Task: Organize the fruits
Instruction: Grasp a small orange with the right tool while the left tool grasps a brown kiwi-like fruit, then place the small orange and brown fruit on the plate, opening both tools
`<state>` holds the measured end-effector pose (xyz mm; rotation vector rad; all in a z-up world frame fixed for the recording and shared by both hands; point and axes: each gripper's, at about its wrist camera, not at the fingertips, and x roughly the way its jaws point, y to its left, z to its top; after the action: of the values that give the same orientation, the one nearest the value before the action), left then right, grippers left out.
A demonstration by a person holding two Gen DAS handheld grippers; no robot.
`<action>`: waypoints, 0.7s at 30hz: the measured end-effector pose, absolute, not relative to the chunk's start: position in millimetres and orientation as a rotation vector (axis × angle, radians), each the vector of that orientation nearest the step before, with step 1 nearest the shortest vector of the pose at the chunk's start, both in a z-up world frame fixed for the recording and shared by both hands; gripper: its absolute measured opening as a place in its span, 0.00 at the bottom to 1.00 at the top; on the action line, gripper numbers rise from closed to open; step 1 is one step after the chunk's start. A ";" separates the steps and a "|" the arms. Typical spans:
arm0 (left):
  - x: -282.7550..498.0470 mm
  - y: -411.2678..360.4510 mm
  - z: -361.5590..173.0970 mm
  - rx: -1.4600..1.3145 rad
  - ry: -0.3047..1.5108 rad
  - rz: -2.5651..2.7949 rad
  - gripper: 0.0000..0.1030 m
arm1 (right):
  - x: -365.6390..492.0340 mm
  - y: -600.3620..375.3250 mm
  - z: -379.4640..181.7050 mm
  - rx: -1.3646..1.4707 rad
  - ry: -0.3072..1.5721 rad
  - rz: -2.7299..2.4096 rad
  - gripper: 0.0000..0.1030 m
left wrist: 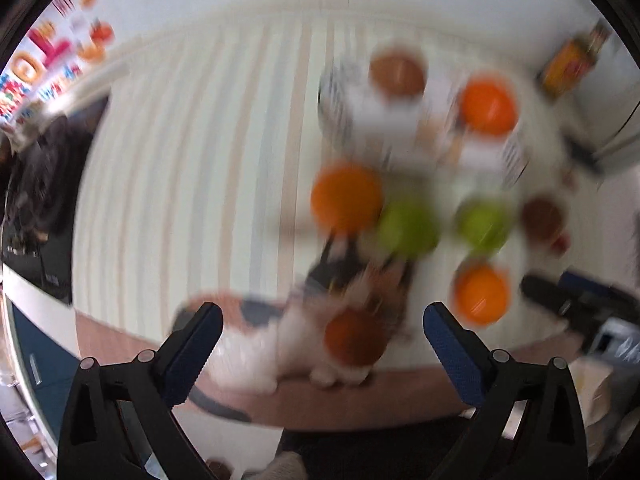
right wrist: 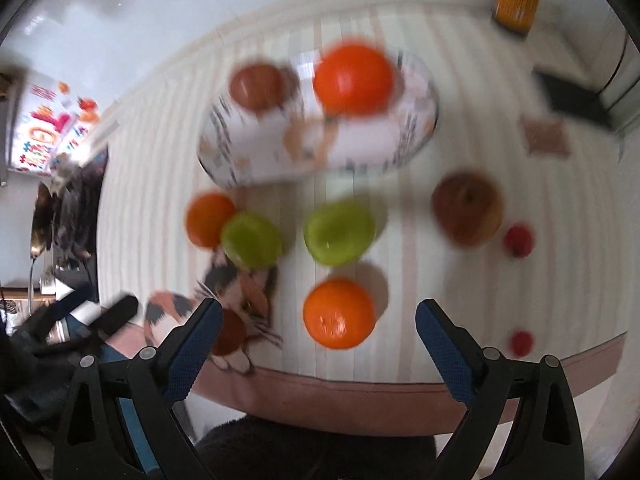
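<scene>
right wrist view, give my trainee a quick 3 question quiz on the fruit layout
1. True or false: the right claw is shut on an orange.
2. How many green fruits lie on the striped cloth?
3. What sits in the patterned dish? A) two green fruits B) an orange fruit and a brown fruit C) nothing

Key: 1 false, it is open, with the nearest orange lying free between its fingers. 2 two. 3 B.

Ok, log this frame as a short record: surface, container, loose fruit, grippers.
surface: striped cream tablecloth with a cat print
container: patterned glass bowl holding one orange fruit and one brown fruit
loose fruit: two green fruits, two more oranges, a brown apple
left gripper: jaws open, empty
right gripper: jaws open, empty
image: motion-blurred
</scene>
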<state>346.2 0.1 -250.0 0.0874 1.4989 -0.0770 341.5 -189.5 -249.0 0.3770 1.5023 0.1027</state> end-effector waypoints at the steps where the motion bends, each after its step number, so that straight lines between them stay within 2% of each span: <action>1: 341.8 -1.0 -262.9 0.093 1.530 -0.080 1.00 | 340.9 -188.3 -260.7 0.379 1.529 0.099 0.96; 6: 327.0 -10.6 -313.9 0.089 1.628 -0.102 0.98 | 339.0 -179.7 -309.4 0.371 1.621 0.098 0.94; 8: 325.7 -14.5 -326.3 0.077 1.640 -0.113 0.86 | 339.1 -175.3 -324.1 0.370 1.646 0.090 0.92; 10: 324.9 -17.7 -337.6 0.072 1.658 -0.124 0.57 | 339.7 -172.6 -333.5 0.373 1.661 0.086 0.86; 11: 324.3 -18.8 -341.1 0.048 1.662 -0.142 0.52 | 340.2 -170.2 -339.1 0.369 1.669 0.085 0.77; 12: 323.7 -19.6 -341.6 0.045 1.655 -0.137 0.52 | 340.8 -168.9 -343.2 0.361 1.673 0.080 0.70; 14: 322.1 -24.0 -338.2 0.061 1.627 -0.153 0.52 | 339.2 -167.1 -344.9 0.332 1.672 0.070 0.64; 21: 318.9 -38.7 -341.6 0.083 1.623 -0.194 0.51 | 315.1 -164.3 -345.5 0.313 1.695 0.117 0.64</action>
<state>318.9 -38.7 -341.6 0.0830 1.6226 -0.1945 315.1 -164.3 -345.5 0.3125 1.6948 0.1167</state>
